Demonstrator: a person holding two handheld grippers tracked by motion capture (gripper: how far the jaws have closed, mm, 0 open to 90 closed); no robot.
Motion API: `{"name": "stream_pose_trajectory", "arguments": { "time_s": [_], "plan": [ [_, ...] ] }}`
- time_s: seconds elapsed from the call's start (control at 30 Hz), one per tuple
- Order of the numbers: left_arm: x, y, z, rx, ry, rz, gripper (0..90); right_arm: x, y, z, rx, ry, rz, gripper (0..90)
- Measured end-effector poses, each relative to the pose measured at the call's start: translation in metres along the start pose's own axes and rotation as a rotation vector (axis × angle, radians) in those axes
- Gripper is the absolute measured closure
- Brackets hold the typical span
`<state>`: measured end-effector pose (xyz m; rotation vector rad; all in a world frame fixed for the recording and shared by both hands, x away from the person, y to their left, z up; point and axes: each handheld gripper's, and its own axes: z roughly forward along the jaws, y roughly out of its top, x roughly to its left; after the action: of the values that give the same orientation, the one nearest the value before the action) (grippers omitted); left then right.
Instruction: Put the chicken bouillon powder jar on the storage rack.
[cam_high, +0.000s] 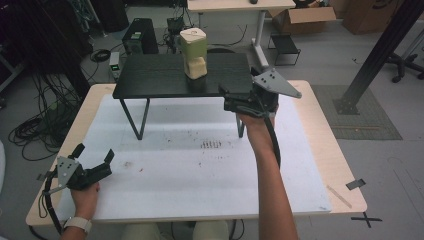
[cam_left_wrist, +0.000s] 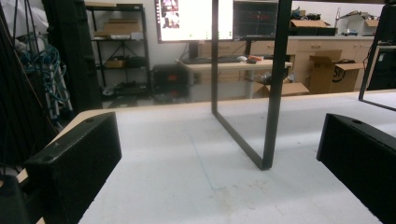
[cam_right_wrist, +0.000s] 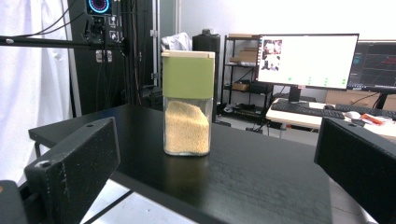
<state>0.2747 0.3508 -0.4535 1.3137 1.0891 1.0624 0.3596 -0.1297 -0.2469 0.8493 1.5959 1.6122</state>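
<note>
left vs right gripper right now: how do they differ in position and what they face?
The left gripper sits low at the near left of the white table, while the right gripper is raised at the edge of the black shelf. The left gripper faces the shelf's leg; the right gripper faces the green-lidded jar of grains, not touching it. Both have their jaws wide open and hold nothing.

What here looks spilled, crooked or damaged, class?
Nothing spilled: the clear jar with the green lid stands upright on the black raised shelf. Its grains slope to one side. The white tabletop carries small dark specks.
</note>
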Motion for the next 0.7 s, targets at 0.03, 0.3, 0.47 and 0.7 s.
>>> {"name": "stream_pose_trajectory", "arguments": {
  "time_s": [0.03, 0.3, 0.47, 0.7],
  "plan": [
    [0.000, 0.000, 0.000, 0.000, 0.000, 0.000, 0.2, 0.000, -0.004, -0.006, -0.008, -0.002, 0.000, 0.0],
    [0.000, 0.000, 0.000, 0.000, 0.001, 0.002, 0.2, -0.002, -0.019, -0.027, -0.044, -0.020, 0.000, 0.0],
    [0.000, 0.000, 0.000, 0.001, 0.001, 0.002, 0.2, -0.005, -0.033, -0.041, -0.061, -0.038, -0.006, 0.0],
    [0.000, 0.000, 0.000, -0.001, 0.000, 0.003, 0.2, -0.008, -0.051, -0.060, -0.087, -0.071, 0.013, 0.0]
  ]
}}
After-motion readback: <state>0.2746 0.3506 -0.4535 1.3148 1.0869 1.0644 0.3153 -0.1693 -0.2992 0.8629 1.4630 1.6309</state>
